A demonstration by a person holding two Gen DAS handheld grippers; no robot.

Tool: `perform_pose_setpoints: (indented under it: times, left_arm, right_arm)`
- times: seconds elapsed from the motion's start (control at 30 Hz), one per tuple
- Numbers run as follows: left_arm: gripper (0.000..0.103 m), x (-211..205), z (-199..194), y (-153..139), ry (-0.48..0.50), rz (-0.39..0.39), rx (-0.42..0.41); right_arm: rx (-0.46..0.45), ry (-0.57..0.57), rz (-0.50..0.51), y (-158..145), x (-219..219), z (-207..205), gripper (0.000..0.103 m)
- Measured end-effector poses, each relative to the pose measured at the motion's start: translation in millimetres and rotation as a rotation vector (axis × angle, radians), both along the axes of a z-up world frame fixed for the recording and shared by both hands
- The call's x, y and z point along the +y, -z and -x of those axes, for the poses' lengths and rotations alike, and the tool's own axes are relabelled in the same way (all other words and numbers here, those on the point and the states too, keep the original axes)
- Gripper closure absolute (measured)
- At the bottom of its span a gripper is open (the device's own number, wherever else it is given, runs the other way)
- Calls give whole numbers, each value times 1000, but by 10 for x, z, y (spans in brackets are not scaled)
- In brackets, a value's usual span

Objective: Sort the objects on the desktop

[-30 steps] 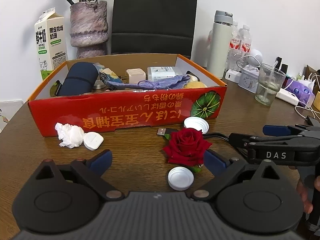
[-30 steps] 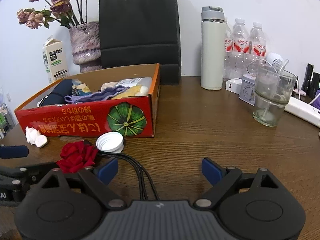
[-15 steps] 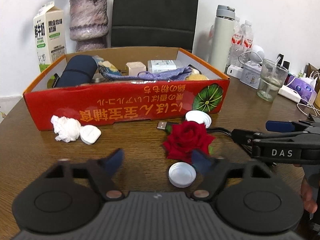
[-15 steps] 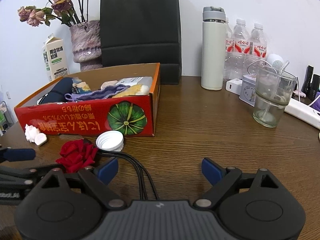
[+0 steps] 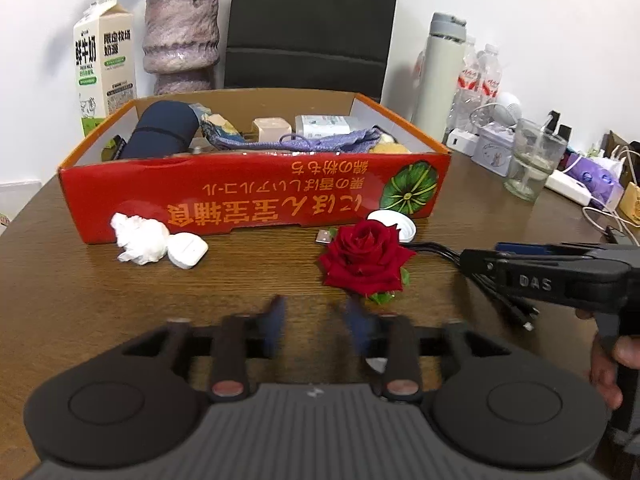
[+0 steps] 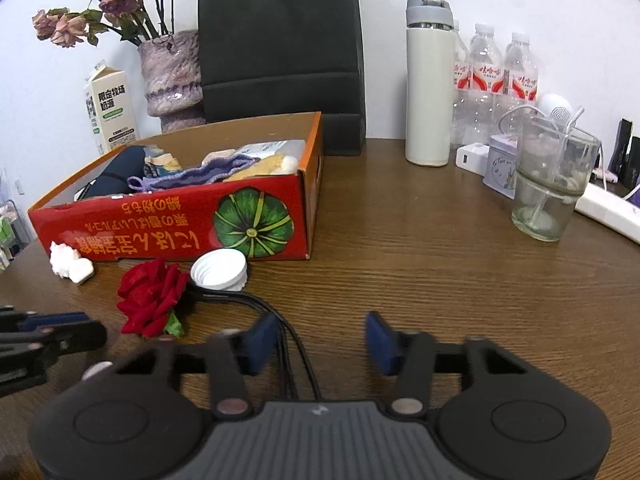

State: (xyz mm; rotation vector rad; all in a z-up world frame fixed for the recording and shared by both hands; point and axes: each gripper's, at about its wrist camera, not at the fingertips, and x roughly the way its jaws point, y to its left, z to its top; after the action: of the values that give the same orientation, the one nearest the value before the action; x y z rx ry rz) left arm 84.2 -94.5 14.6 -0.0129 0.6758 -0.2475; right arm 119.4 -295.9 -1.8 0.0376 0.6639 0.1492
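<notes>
A red rose (image 5: 366,258) lies on the wooden table before the red cardboard box (image 5: 256,204); it also shows in the right wrist view (image 6: 152,296). My left gripper (image 5: 316,326) hovers just short of the rose, its jaws narrowed and motion-blurred, nothing between them. A small white cap (image 5: 376,364) lies under its right finger. A black cable bundle (image 6: 280,320) runs beside the left finger of my right gripper (image 6: 320,340), which is part-open and empty. A crumpled tissue (image 5: 138,238), a white earbud case (image 5: 186,250) and a white lid (image 6: 218,270) lie by the box.
The box (image 6: 176,224) holds a dark pouch, purple cloth and small items. Behind stand a milk carton (image 5: 104,64), a vase (image 5: 180,36), a black bag (image 6: 280,48), a thermos (image 6: 428,80), water bottles and a glass (image 6: 552,184). A power strip (image 6: 608,212) lies at right.
My left gripper's jaws have closed inward from wide open and it has drawn nearer over the white cap. My right gripper's jaws have also narrowed beside the cable.
</notes>
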Motion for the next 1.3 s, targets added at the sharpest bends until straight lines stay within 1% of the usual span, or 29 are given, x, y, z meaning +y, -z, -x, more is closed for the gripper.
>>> perform_pose_setpoints:
  times: [0.07,0.1,0.13,0.17,0.2,0.27,0.33,0.4,0.43,0.47,0.5,0.53,0.57,0.6,0.63,0.7,0.77,0.8,0.83,0.87,0.97,1.07,1.1,1.13,1.27,1.3]
  left_arm:
    - [43,5,99,-47,16,-3,-23]
    - [40,-2,132,-62,25,-1,-30]
    - [33,-15,153,-73,40,3,-36]
    - [29,-36,165,-77,59,7,-39]
    - [28,-77,163,-74,75,5,-39]
    - [28,-157,153,-59,97,-3,-36]
    - [28,-246,143,-21,120,-8,-25]
    - [33,-336,155,19,142,-26,-14]
    - [52,-365,175,32,154,-36,-16]
    - [75,-379,196,44,162,-40,-19]
    - [74,-377,206,60,168,-35,-12]
    - [75,-361,219,68,171,-21,-9]
    - [75,-336,234,73,171,-14,-9]
    - [75,-317,250,69,168,-14,-11]
    - [75,-290,276,61,159,-11,-19]
    - [75,-223,319,23,132,-6,-33]
    - [75,-134,383,-38,101,9,-52]
    - [75,-83,415,-77,84,17,-61]
    - [75,-25,449,-115,67,26,-70]
    - [75,34,479,-149,51,37,-74]
    - [75,188,576,-230,15,62,-77]
    - [75,319,720,-294,-6,63,-93]
    - [75,361,774,-314,-11,64,-99]
    - [75,402,820,-331,-16,66,-101]
    - [75,555,1003,-357,-39,69,-108]
    - [75,593,1046,-353,-48,73,-106]
  right_arm:
    - [0,-13,-15,0,-14,2,82]
    - [0,-16,-22,-1,-17,-2,86]
    - [1,-18,-30,-2,-19,-4,92]
    - [3,-21,-42,-3,-22,-4,94]
    - [6,-19,-54,-4,-33,-8,95]
    - [11,-10,-82,-7,-73,-13,102]
    - [9,9,-101,-13,-126,-5,102]
    - [1,23,-113,-24,-169,11,102]
    - [-7,26,-116,-31,-181,18,102]
    - [-17,25,-118,-39,-184,24,96]
    - [-25,23,-119,-45,-183,26,93]
    - [-29,21,-115,-47,-173,25,88]
    - [-28,11,-102,-42,-144,23,79]
    - [-25,1,-89,-34,-115,19,72]
    - [-21,-11,-72,-22,-76,13,61]
    - [-25,-25,-29,-19,0,10,60]
    - [-26,-31,9,-17,51,11,62]
    - [-15,-34,17,-7,63,0,69]
    - [-8,-39,25,3,74,-1,88]
    - [-11,-46,36,4,89,6,93]
    - [-8,-60,58,-8,125,64,97]
    - [3,-40,42,-34,126,192,97]
    - [-2,-33,39,-45,129,251,101]
    - [-8,-32,40,-59,136,325,103]
    - [-69,2,27,-142,103,782,103]
    - [-80,16,8,-157,76,896,103]
